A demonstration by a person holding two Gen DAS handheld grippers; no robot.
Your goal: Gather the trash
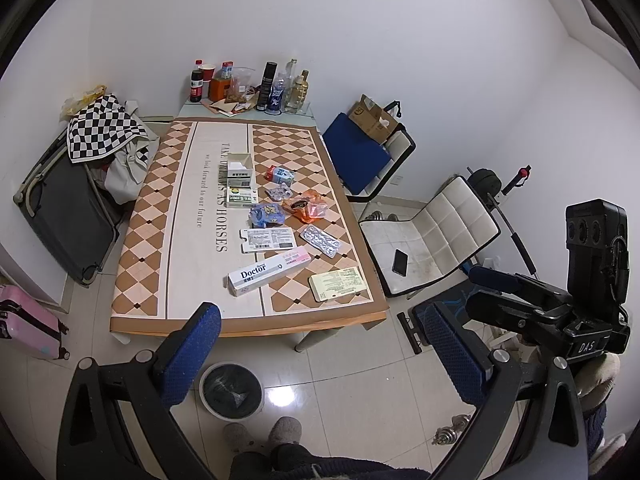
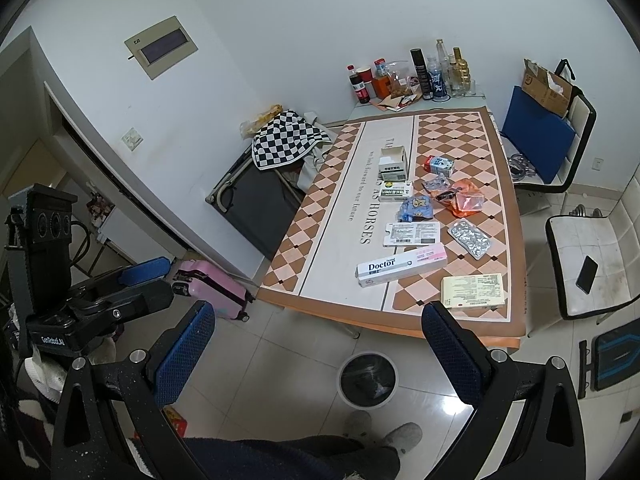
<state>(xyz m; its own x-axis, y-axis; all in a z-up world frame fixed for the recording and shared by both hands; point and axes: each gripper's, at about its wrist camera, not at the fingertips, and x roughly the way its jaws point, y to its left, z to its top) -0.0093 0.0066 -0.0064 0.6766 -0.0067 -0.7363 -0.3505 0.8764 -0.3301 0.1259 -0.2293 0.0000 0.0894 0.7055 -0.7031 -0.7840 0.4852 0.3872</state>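
Left gripper point(image 1: 316, 344) blue-padded fingers apart, empty, low in frame. Right gripper point(image 2: 318, 344) likewise apart, empty. Round white-rimmed black-lined bin point(image 1: 231, 390) on floor, bottom centre. Packaging trash mid-frame on patterned table point(image 1: 180, 216): white-pink Doctor toothpaste box point(image 1: 269, 274), silver blister pack point(image 1: 320, 241).

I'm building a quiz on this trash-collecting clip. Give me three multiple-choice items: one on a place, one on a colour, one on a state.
1. Where is the trash bin?
A. on the table
B. on the floor by the table's near edge
C. on the white chair

2. What colour are the gripper pads?
A. blue
B. red
C. yellow

3. What state is the left gripper in?
A. shut on the Doctor box
B. shut on nothing
C. open, holding nothing

Key: 1 B, the bin stands on the tiles in front of the table. 2 A, the pads are blue in both views. 3 C, its fingers stand wide apart and the Doctor box lies on the table.
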